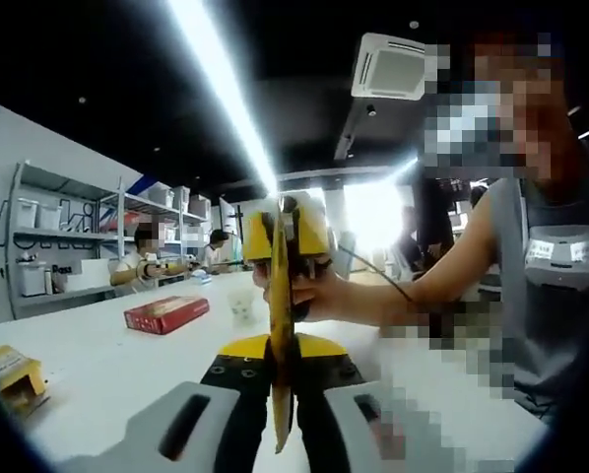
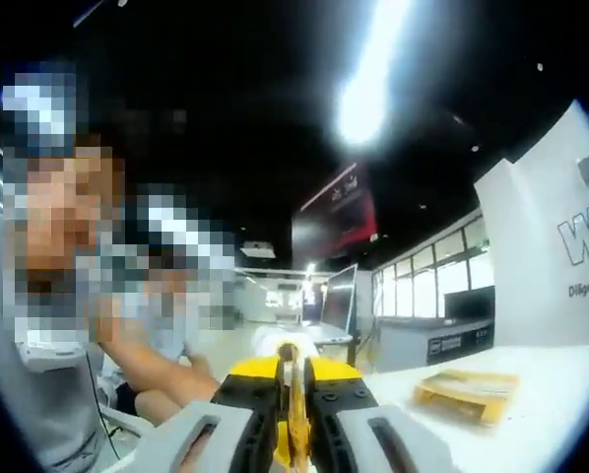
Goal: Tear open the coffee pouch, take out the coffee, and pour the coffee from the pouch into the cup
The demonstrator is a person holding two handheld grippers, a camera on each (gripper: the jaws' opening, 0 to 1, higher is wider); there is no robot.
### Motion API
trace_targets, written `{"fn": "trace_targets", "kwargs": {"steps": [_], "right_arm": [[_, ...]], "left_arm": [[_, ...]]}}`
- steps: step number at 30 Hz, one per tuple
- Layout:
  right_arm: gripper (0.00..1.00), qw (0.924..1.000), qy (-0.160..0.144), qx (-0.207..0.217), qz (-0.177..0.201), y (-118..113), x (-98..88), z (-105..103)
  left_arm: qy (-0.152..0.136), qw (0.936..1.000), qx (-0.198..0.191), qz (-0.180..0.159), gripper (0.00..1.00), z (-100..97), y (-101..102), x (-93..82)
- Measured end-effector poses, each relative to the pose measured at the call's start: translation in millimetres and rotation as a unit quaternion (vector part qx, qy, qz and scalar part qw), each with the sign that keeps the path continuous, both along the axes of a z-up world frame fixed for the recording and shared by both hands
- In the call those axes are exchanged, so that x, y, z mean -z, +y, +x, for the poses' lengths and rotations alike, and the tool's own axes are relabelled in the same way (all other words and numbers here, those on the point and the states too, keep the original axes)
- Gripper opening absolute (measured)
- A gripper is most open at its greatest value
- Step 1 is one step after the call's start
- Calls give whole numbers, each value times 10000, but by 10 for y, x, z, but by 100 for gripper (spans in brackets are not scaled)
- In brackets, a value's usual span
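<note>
Left gripper view: left gripper (image 1: 281, 394) has both jaws pressed together on the near end of a thin yellow coffee pouch (image 1: 280, 296), seen edge-on and standing upright between them. At the far end of the pouch the right gripper (image 1: 287, 236) faces this one, yellow-bodied, held in the person's hand (image 1: 319, 294), and it sits against the pouch's upper part. Pouch is held above the white table (image 1: 107, 365), stretched between the two tools.

On the table, beyond the pouch and just left of it, a small pale cup (image 1: 241, 304) stands upright. Further left lies a flat red box (image 1: 166, 313). Near left edge, a small yellow box (image 1: 14, 376), well apart from the rest. Shelves (image 1: 63, 246) with white containers stand along the far left wall. Other people sit at the far end of the table.

Right gripper view: right gripper (image 2: 293, 419) jaws closed tight on the yellow pouch (image 2: 294, 419), only a narrow edge of it showing between them. A forearm (image 2: 152, 370) reaches in from the left. On the table (image 2: 560, 394) to the right lies a flat yellow packet (image 2: 469, 392), apart from the gripper. A monitor (image 2: 339, 301) stands in the far middle.
</note>
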State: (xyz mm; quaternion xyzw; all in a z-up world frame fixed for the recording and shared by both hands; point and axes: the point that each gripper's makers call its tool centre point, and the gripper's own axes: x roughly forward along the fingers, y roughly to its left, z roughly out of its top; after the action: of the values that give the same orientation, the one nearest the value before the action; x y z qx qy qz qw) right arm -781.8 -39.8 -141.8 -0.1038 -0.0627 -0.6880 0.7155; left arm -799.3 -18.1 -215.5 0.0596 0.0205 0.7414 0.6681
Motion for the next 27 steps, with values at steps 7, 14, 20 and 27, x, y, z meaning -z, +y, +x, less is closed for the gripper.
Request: {"fn": "trace_targets", "kwargs": {"steps": [7,14,20,27], "right_arm": [[4,9999,66,114,85,-25,22,4],[2,9995,102,225,200,-14,36,-12],[2,9993,44,360,92,36,-18,-60],[1,9993,-50,350,106,51,-34,-74]], "left_arm": [[-31,10000,47,-25,11,30,19,20],[80,10000,27,-14,12,37,35,29],[118,9999,23,48,16,39,35,16],[112,9999,-11,80,16,13,17,5]]}}
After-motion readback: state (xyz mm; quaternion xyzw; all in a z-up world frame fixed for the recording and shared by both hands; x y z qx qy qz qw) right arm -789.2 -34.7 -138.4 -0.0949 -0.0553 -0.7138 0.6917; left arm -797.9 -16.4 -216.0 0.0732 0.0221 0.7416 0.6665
